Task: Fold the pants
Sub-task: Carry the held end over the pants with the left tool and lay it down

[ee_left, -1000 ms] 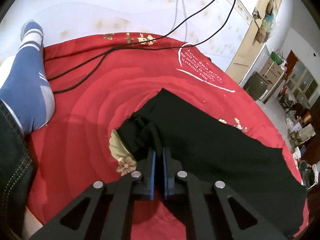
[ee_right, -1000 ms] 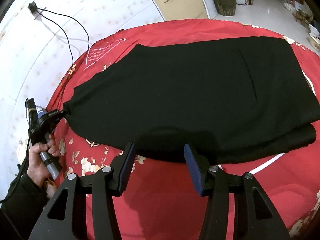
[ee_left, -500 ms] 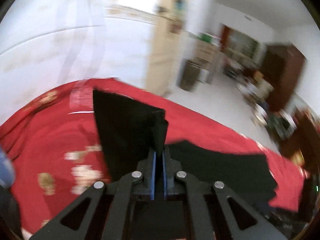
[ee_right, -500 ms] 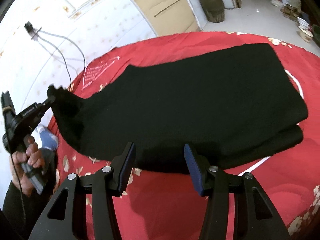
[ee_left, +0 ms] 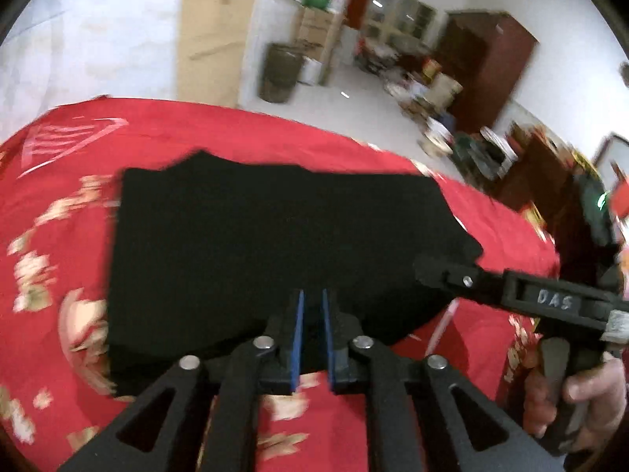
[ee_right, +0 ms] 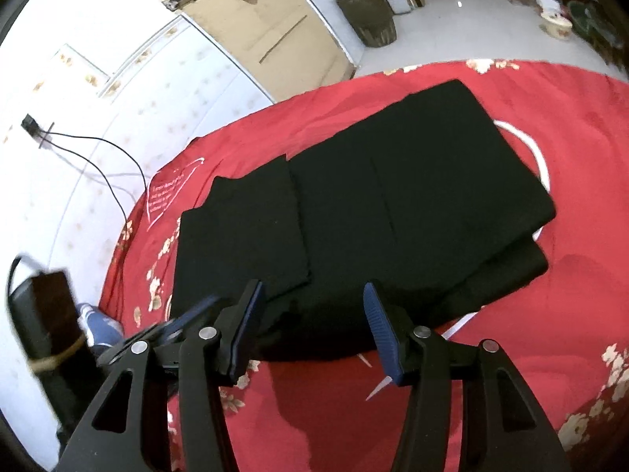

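Left wrist view: black fabric pants point(ee_left: 275, 236), folded into a flat oblong, lie on a red floral bedspread point(ee_left: 59, 275). Long axis here runs roughly 9 to 3 o'clock, with a small raised tab at the far left corner, about 11 o'clock. Left tongs point(ee_left: 311, 314) have just been opening; blue pads stand a narrow gap apart, hovering at the near edge of the cloth, nothing pinched between them. At 3 o'clock the other black tool pokes in, its tip at the pants' right corner, gripped by a person's hand point(ee_left: 570, 385); contact cannot be told.

Right wrist view: the pants point(ee_right: 393, 204) run from about 8 o'clock up to 2 o'clock. A turned-over layer lies on the lower-left end, its edge crossing the short way; a second layer shows under the upper-right end. Right tongs point(ee_right: 312, 326) stand about half spread, empty, above the near edge of the cloth. Left tool shows blurred at 8 o'clock. Bedspread point(ee_right: 550, 354) surrounds the pants on every side.
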{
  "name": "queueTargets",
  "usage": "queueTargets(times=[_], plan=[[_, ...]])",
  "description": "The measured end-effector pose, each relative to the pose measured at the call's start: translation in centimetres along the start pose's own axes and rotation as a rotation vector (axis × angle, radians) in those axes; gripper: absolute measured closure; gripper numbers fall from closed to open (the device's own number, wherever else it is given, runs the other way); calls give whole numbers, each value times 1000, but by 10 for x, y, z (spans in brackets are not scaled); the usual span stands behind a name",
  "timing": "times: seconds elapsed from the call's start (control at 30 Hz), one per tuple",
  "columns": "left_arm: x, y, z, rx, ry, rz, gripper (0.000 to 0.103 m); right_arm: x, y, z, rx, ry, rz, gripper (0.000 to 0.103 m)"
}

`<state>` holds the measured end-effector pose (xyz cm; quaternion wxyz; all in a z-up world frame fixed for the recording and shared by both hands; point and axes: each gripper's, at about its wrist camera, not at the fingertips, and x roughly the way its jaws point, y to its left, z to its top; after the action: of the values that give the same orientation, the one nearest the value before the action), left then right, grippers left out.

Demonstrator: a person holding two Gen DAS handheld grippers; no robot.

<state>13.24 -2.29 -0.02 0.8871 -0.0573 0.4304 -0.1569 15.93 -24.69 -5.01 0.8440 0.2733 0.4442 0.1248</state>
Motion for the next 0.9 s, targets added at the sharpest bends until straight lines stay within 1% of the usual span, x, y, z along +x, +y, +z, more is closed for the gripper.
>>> queueTargets(times=[0.03,0.07,0.1,0.23,0.3,0.4,0.43,0.5,0.57,0.6,0.63,0.67,0.7,0.8,0.87,0.9], plan=[[-8,13,1,-31,-22,48,77,2,2,0,-5,12,2,50],[-12,26,0,-63,-37,103,69,4,2,0,-16,23,4,50],[-13,42,1,-99,-44,157,66,7,5,0,-32,33,6,50],[-4,83,-14,-213,-6,249,66,29,18,11,-90,93,24,50],[2,93,-23,-223,17,271,66,41,20,14,-101,125,41,50],[15,95,-34,-236,55,272,66,61,20,14,-102,178,70,50],[18,94,-36,-237,57,274,66,66,19,14,-95,184,70,50],[16,96,-39,-242,44,270,62,67,18,16,-81,160,86,50],[17,94,-38,-247,41,269,62,69,18,17,-69,156,96,51],[17,92,-36,-241,43,277,62,69,18,16,-73,156,92,57],[17,91,-37,-235,45,284,62,71,19,14,-91,176,66,93],[17,91,-39,-235,48,287,65,74,19,12,-88,198,62,99],[15,91,-40,-242,51,286,70,74,18,10,-72,201,69,99],[12,97,-38,-265,53,272,77,53,24,7,-93,163,80,99],[11,100,-41,-277,56,267,77,45,22,1,-101,161,65,99],[11,101,-42,-281,57,263,77,47,17,-4,-89,181,51,99]])
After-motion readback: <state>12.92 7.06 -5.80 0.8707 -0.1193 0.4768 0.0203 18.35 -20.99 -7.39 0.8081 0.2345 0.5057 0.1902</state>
